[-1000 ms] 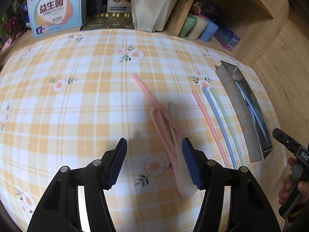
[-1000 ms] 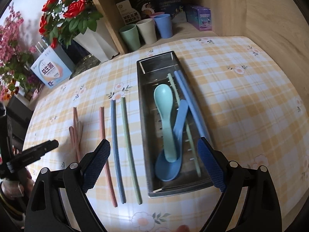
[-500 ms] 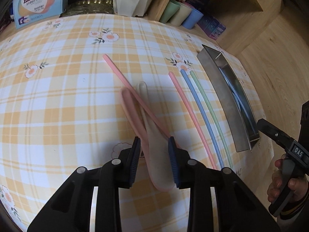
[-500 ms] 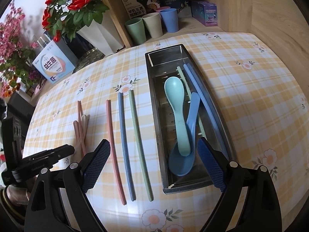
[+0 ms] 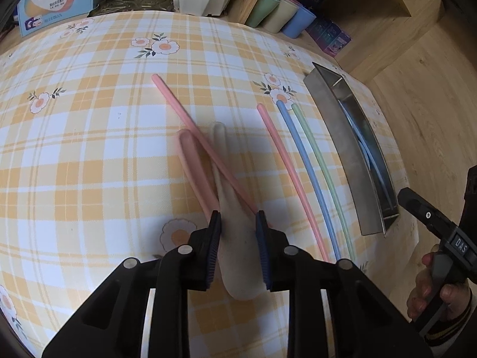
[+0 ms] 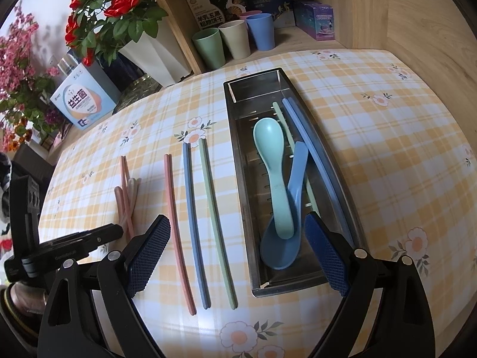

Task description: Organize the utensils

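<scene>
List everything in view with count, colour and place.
cream spoon: 1, cream, on tablecloth, left
pink spoon: 1, pink, beside the cream one
pink chopsticks: 2, one across the spoons, one nearer the tray
blue chopstick: 1, on cloth, left of tray
green chopstick: 1, next to it
tray: 1, steel, right
teal spoon: 1, in tray, over blue spoon
tray chopsticks: 2, green and blue
cups: 4, green, beige, pink, blue, on shelf
vase: 1, white, red roses
box: 1, blue-white, beside vase
left gripper: black, jaws just closing onto cream spoon
right gripper: black, open, above tray's near end
</scene>
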{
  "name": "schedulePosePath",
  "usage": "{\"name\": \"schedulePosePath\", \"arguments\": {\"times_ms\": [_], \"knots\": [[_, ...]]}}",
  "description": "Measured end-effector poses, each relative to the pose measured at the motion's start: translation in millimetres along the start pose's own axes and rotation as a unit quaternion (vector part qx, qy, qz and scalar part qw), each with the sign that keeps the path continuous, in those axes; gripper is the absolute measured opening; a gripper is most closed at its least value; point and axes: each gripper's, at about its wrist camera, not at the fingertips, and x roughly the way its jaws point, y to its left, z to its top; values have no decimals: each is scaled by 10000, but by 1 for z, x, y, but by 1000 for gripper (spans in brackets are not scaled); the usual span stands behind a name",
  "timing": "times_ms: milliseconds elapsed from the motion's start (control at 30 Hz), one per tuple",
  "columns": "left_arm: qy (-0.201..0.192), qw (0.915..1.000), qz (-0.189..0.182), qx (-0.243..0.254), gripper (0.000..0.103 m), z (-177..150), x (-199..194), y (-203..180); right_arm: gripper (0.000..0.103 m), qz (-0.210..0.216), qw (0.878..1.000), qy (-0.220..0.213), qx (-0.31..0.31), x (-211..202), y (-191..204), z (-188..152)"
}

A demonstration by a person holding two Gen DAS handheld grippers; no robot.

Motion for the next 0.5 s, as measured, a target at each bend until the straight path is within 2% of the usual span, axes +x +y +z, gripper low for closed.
{"name": "schedulePosePath", "arguments": {"times_ms": [333,433,467,500], "knots": [[98,9996,233,112,32,-10,-3,-1,88,85,10000,-16,32,-1,2,-3],[107,9995,264,159,30,-11,-4,-2,88,92,9999,-17,56,-2,2,-4],[53,9995,252,173,23,-11,-7,-2,88,93,9999,-21,71,-2,1,-4],[-16,9996,224,179,21,-11,-10,-2,88,95,9999,-29,89,-3,0,-5]]}}
